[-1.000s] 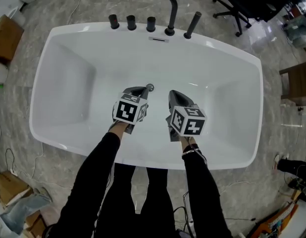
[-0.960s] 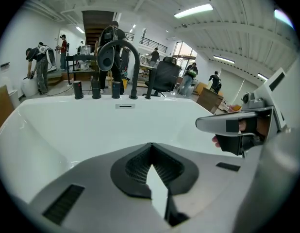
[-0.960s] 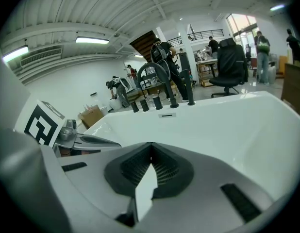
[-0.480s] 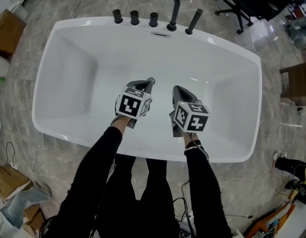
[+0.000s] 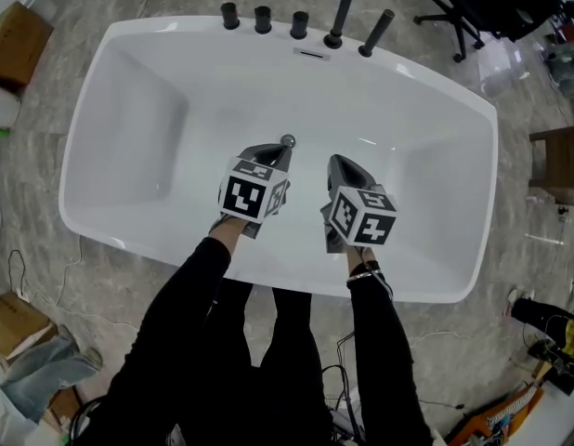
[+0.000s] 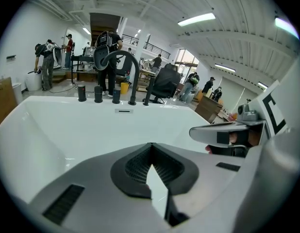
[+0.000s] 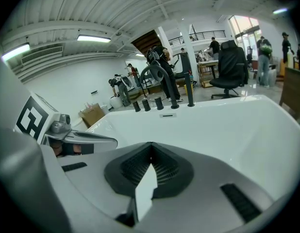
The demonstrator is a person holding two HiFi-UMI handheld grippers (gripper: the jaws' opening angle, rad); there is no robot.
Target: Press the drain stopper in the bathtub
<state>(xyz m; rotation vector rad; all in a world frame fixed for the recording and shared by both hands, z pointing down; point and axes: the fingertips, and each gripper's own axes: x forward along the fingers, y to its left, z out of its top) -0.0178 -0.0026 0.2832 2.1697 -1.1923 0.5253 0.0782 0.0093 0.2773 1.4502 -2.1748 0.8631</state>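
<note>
A small round chrome drain stopper (image 5: 288, 141) sits on the floor of the white bathtub (image 5: 129, 110), near its middle. My left gripper (image 5: 279, 150) is held over the tub with its jaws shut on nothing, its tip right beside the stopper; I cannot tell if they touch. My right gripper (image 5: 339, 164) hovers a little to the right, also shut and empty. In the left gripper view the left gripper (image 6: 151, 147) points at the faucet end, and its own jaws hide the stopper. The right gripper (image 7: 151, 147) shows the same in its view.
Black faucet spout (image 5: 341, 7), three knobs (image 5: 262, 19) and a hand-shower handle (image 5: 375, 32) line the tub's far rim, with an overflow slot (image 5: 312, 54) below. An office chair (image 5: 491, 7), cardboard box (image 5: 13, 31) and wooden furniture (image 5: 556, 170) stand around. People stand in the background.
The head view has shifted, so the tub sits a little differently in frame. Both grippers stay shut, the left tip still by the stopper.
</note>
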